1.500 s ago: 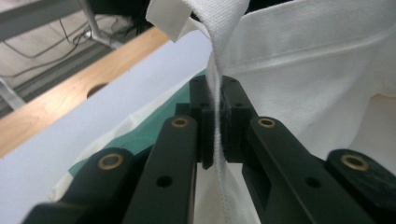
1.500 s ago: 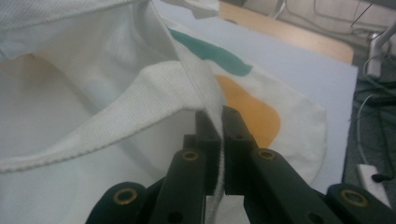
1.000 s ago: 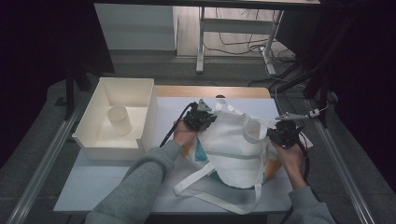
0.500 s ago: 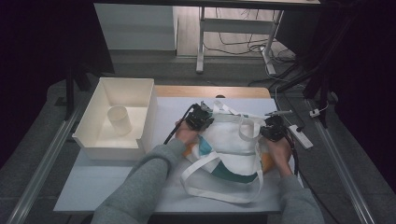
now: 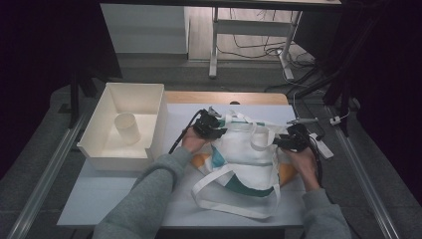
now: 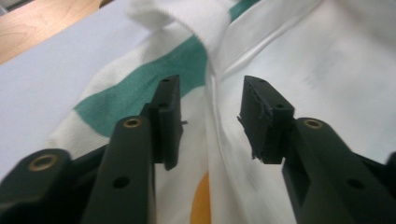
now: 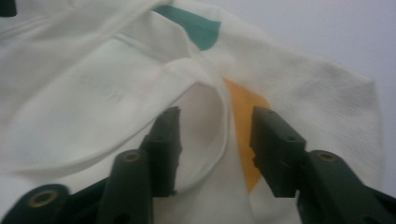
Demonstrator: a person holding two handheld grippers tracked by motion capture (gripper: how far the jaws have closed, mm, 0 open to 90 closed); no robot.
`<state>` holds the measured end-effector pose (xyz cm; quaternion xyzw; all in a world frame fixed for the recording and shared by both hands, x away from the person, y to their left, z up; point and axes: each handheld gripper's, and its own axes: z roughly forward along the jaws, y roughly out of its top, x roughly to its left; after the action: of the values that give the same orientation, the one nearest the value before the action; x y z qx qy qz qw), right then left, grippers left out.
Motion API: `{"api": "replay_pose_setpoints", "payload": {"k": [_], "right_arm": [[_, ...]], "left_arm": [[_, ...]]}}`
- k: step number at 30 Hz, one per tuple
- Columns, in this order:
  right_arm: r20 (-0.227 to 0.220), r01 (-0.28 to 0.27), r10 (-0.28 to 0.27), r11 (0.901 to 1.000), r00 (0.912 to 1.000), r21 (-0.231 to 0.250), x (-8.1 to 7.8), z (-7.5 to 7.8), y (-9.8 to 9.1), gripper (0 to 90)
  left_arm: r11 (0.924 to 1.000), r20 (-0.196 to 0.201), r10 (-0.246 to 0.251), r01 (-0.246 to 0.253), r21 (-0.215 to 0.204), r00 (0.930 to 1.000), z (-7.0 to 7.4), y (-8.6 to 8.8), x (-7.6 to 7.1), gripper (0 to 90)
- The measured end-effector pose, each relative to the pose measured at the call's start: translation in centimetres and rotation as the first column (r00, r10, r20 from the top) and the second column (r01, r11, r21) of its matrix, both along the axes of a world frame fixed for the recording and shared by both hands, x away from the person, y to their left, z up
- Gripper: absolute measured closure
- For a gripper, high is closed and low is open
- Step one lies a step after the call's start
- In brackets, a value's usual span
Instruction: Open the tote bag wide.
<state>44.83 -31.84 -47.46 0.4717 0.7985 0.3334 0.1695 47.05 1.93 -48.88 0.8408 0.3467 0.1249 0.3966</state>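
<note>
A white cloth bag (image 5: 244, 154) with green and orange patches and long white straps lies on the table. My left gripper (image 5: 215, 130) is at the bag's far left corner. Its jaws have just been opening and now stand open (image 6: 210, 100), with a fold of the bag's cloth (image 6: 219, 93) loose between them. At the bag's far right corner, my right gripper (image 5: 284, 143) has also just been opening. It is open (image 7: 215, 121) over a strap loop (image 7: 205, 116) and an orange patch (image 7: 243, 112), with neither pad pressing on them.
A cream open bin (image 5: 149, 94) sits at the table's left with a pale cup (image 5: 127, 128) inside. The white table top (image 5: 114, 199) shows bare in front of the bin. A strap loop (image 5: 234, 209) trails toward the near edge.
Both grippers were shut on the bag's top corners and have opened. The bag has sunk from a raised bulge and lies flatter on the table. The right hand came down a little.
</note>
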Motion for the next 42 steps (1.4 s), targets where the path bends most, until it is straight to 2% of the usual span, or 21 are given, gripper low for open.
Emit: {"api": "replay_pose_setpoints", "payload": {"k": [3,7,9,11,14,17,20,22,26,28,32,34,36,37,40,42], "right_arm": [[0.028,-0.025,0.025,0.9996,0.9993,0.011,-2.0,1.7,-0.4,46.1],[0.075,-0.079,0.078,0.9968,0.9941,0.014,-4.9,3.8,-0.6,44.7],[0.096,-0.123,0.121,0.9923,0.988,0.015,-6.3,4.6,-0.1,44.6],[0.102,-0.183,0.181,0.9829,0.9782,0.018,-7.1,4.9,0.7,44.2],[0.095,-0.248,0.244,0.9686,0.965,0.023,-7.6,4.8,2.3,43.5],[0.088,-0.284,0.281,0.9589,0.9555,0.013,-7.5,4.4,3.6,43.4],[0.068,-0.295,0.293,0.9555,0.9536,0.01,-7.2,3.7,4.3,43.4],[0.06,-0.291,0.29,0.9568,0.9552,0.003,-7.0,3.3,4.3,43.4],[0.047,-0.266,0.264,0.9639,0.9633,0.021,-6.7,2.6,3.8,43.7],[0.042,-0.259,0.258,0.9657,0.9653,0.02,-6.6,2.3,3.6,43.8],[0.032,-0.256,0.256,0.9664,0.9662,0.018,-6.5,2.0,3.7,43.9],[0.034,-0.261,0.261,0.9651,0.9648,0.015,-6.5,1.9,3.9,44.0],[0.036,-0.262,0.261,0.965,0.9646,0.013,-6.5,1.9,4.0,44.0],[0.036,-0.262,0.261,0.9651,0.9646,0.013,-6.5,1.9,4.1,44.1],[0.034,-0.261,0.26,0.9653,0.9649,0.014,-6.5,1.8,4.2,44.2],[0.035,-0.263,0.262,0.9648,0.9644,0.014,-6.6,1.8,4.2,44.3]], "left_arm": [[0.9999,0.014,-0.011,0.011,-0.009,0.9998,0.9,0.6,-0.8,51.9],[0.9979,0.031,-0.044,0.046,-0.046,0.9985,2.3,1.6,-2.4,49.6],[0.9962,0.043,-0.065,0.067,-0.055,0.997,3.1,2.1,-3.5,49.0],[0.9931,0.05,-0.094,0.097,-0.066,0.9943,3.9,2.4,-4.6,48.2],[0.9867,0.07,-0.148,0.152,-0.058,0.9866,5.1,2.4,-6.5,47.4],[0.9723,0.073,-0.226,0.229,-0.043,0.9714,5.8,1.8,-8.3,46.2],[0.9538,0.06,-0.299,0.3,-0.011,0.9523,6.0,0.6,-9.6,45.7],[0.9419,0.049,-0.336,0.336,0.008,0.9406,5.8,-0.2,-10.2,45.5],[0.9143,0.023,-0.404,0.403,0.043,0.9146,5.1,-1.5,-11.1,44.9],[0.9044,0.015,-0.424,0.423,0.057,0.9055,4.8,-1.6,-11.4,44.7],[0.8852,0.004,-0.464,0.463,0.041,0.8859,4.8,-1.0,-12.2,44.7],[0.8753,0.0,-0.481,0.481,0.052,0.8765,4.8,-0.7,-12.6,43.9],[0.8671,-0.012,-0.494,0.493,0.069,0.8695,4.6,-0.6,-12.9,41.9],[0.8599,-0.025,-0.505,0.506,0.07,0.8626,4.5,-0.6,-13.0,39.9],[0.8491,-0.012,-0.522,0.521,0.088,0.8529,4.4,-0.4,-13.3,35.5],[0.8373,-0.016,-0.539,0.538,0.099,0.8421,4.3,-0.4,-13.3,32.6]]}}
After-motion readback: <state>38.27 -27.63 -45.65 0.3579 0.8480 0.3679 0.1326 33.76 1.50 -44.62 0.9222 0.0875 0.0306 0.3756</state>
